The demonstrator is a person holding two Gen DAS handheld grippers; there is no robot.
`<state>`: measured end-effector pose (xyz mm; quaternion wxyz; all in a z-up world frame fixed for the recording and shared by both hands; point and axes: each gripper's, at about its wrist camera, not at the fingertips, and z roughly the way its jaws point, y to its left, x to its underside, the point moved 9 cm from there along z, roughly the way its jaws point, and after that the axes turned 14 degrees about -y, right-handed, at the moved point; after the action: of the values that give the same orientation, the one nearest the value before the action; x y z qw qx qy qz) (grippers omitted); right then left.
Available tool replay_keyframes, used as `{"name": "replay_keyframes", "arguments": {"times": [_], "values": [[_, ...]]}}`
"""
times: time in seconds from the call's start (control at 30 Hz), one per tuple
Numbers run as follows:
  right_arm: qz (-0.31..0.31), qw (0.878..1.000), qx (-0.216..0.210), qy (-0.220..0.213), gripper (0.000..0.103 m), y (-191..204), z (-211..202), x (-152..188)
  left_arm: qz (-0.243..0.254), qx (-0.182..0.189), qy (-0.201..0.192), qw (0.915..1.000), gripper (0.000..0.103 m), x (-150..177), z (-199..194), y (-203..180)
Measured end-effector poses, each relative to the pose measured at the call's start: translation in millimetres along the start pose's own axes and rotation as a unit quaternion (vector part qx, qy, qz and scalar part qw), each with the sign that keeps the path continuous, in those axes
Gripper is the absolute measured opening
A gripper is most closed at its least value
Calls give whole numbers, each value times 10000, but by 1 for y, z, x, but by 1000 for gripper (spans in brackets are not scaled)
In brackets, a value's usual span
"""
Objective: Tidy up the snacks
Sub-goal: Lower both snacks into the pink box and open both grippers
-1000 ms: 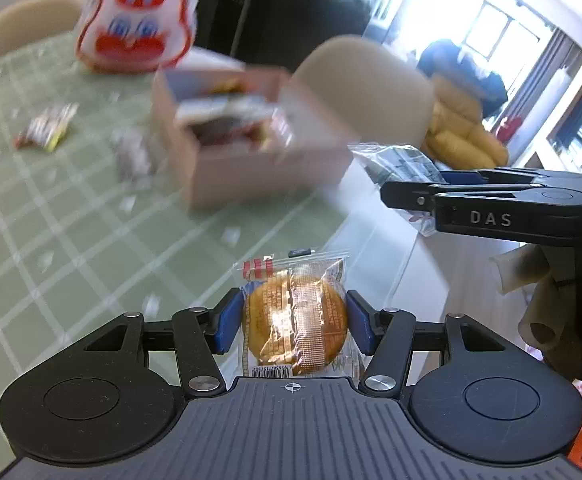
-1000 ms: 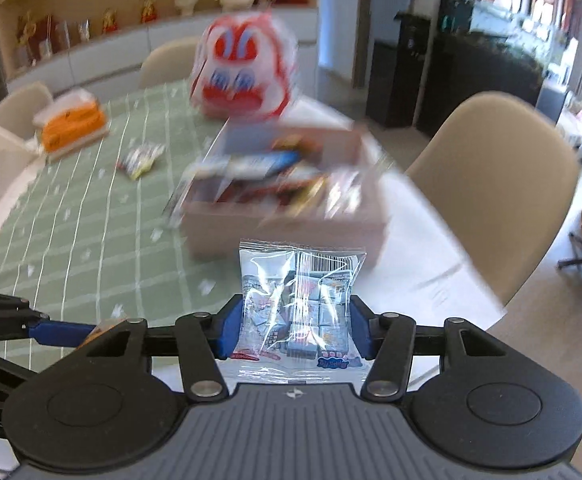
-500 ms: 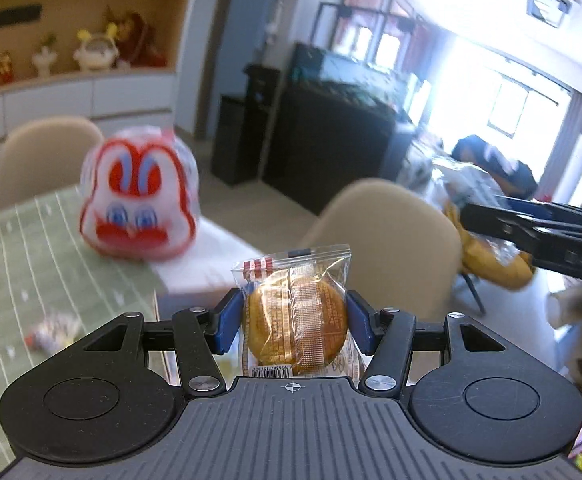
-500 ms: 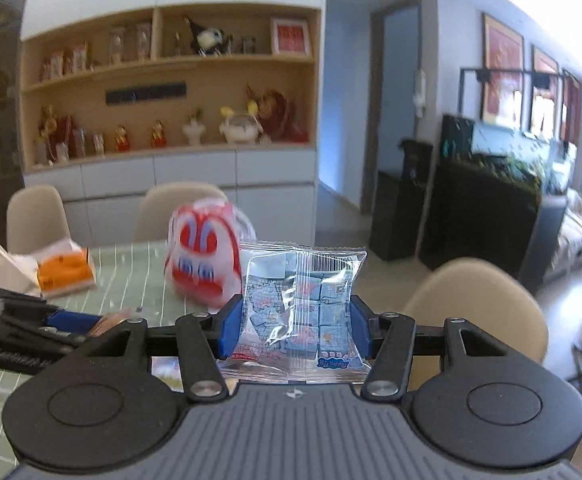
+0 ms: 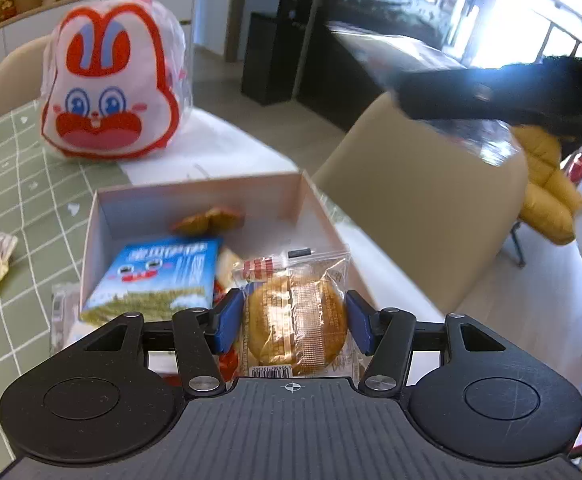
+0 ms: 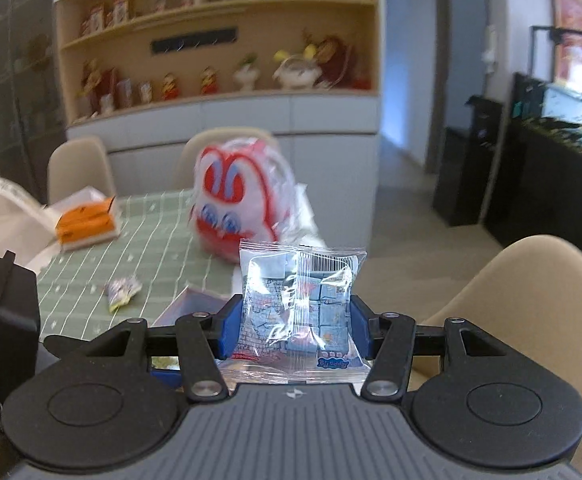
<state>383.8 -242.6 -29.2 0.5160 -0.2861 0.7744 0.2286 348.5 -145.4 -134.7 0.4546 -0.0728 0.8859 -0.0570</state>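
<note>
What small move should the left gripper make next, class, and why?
Probably lower a little and release. The left gripper is shut on the round golden cake in clear wrapper, already over the open pale cardboard box, which holds other snacks and has bare floor at its far end.

left tongs grip cake packet | above box, seemingly

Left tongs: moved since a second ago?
Yes. The left tongs, clamped on the wrapped cake, have swung in toward the open box: it sat far ahead before and now lies right under the cake.
</note>
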Motion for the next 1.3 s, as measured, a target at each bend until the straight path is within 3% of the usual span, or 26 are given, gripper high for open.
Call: {"name": "replay_keyframes", "arguments": {"times": [0.17, 0.3, 0.6, 0.73, 0.87, 1.1, 1.3], "values": [[336, 9967, -515, 530, 54, 14, 40, 25, -79, -82, -34, 9999, 62, 19, 8, 10], [624, 9871, -798, 1237, 54, 24, 79, 58, -140, -341, -198, 9991, 62, 27, 3, 25], [330, 9727, -541, 2232, 55, 30, 134, 108, -347, -142, -705, 9968, 60, 12, -34, 27], [117, 9744, -521, 2186, 60, 31, 127, 98, -707, -68, -829, 9940, 59, 5, -53, 37], [-371, 9821, -459, 1788, 66, 35, 112, 78, -1195, -241, -891, 9885, 59, -1, -73, 66], [-30, 9898, -303, 1394, 67, 56, 96, 47, -1634, -1120, -838, 9766, 59, -14, -84, 167], [69, 9909, -266, 1315, 68, 100, 92, 44, -1074, -1794, -644, 9758, 59, -37, -38, 274]]}}
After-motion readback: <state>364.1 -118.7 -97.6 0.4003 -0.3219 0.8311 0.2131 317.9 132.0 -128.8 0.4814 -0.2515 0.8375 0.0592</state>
